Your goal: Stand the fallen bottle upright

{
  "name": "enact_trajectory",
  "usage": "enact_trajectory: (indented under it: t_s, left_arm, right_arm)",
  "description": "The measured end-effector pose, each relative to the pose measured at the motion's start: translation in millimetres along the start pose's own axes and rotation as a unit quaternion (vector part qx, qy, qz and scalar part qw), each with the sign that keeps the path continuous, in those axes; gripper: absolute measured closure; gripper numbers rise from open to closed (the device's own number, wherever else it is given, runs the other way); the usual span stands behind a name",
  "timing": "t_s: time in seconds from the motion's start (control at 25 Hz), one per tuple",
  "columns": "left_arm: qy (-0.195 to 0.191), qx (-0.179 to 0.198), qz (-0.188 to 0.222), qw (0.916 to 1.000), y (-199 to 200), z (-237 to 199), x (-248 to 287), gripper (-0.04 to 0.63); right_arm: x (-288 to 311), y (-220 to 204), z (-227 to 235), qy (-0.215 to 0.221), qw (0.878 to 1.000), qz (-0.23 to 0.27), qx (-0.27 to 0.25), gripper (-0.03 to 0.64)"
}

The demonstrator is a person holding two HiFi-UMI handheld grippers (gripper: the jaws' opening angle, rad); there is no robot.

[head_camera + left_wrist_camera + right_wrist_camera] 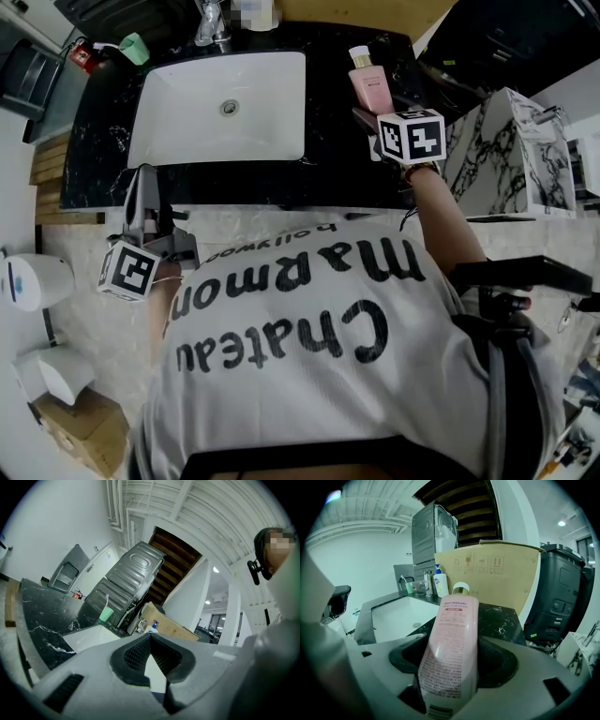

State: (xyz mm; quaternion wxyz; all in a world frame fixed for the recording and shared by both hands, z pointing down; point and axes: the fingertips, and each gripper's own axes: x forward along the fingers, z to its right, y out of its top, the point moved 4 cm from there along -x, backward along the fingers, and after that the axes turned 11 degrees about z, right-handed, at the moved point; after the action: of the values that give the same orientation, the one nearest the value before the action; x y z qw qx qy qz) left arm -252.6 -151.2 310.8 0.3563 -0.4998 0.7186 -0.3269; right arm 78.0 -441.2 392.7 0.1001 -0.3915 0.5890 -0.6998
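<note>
A pink bottle [371, 86] with a cream cap lies over the right end of the black marble counter [103, 141], cap pointing toward the back wall. My right gripper [373, 112] is shut on its lower body. In the right gripper view the bottle [452, 620] runs lengthwise between the jaws of that gripper [452, 663] and tilts away from the camera. My left gripper [142, 176] hangs at the counter's front edge, left of the sink. Its jaws meet at the tips with nothing between them [150, 637].
A white sink [169, 122] with a faucet [214, 23] fills the counter's middle. A green cup [134, 47] and a red extinguisher [82, 56] stand at the back left. A soap bottle [439, 584] and a cardboard panel [501, 578] stand behind. A marble cabinet [511, 155] is to the right.
</note>
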Motion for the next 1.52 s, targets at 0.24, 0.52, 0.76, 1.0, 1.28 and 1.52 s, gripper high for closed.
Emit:
enact_trajectory:
  t_s: [0.24, 0.52, 0.76, 1.0, 1.28, 1.52]
  left_arm:
    - [-0.001, -0.009, 0.011, 0.9999, 4.2, -1.5, -2.3, 0.581]
    - [-0.010, -0.006, 0.009, 0.9999, 7.0, 5.9, -2.5, 0.581]
    - [-0.022, -0.005, 0.004, 0.9997, 9.6, 14.3, -3.2, 0.581]
    - [-0.026, 0.013, 0.002, 0.9996, 12.1, 24.1, -6.2, 0.581]
    - [-0.043, 0.012, 0.001, 0.9990, 14.6, 31.8, -3.8, 0.581]
    - [-0.049, 0.013, 0.001, 0.9987, 17.7, 28.1, 1.5, 0.581]
  right_arm:
    - [-5.0, 0.8, -6.2, -0.014, 0.999, 0.024, -0.024, 0.304]
    - [-24.5, 4.5, -9.7, -0.026, 0.994, 0.102, -0.035, 0.307]
    - [-39.3, 4.6, -7.3, -0.042, 0.985, 0.163, -0.027, 0.307]
    - [-54.8, 1.3, -1.9, -0.048, 0.974, 0.222, -0.016, 0.307]
    - [-64.0, 0.2, 1.2, -0.049, 0.965, 0.256, 0.004, 0.305]
    - [-70.4, -0.9, -4.7, -0.044, 0.960, 0.276, 0.004, 0.305]
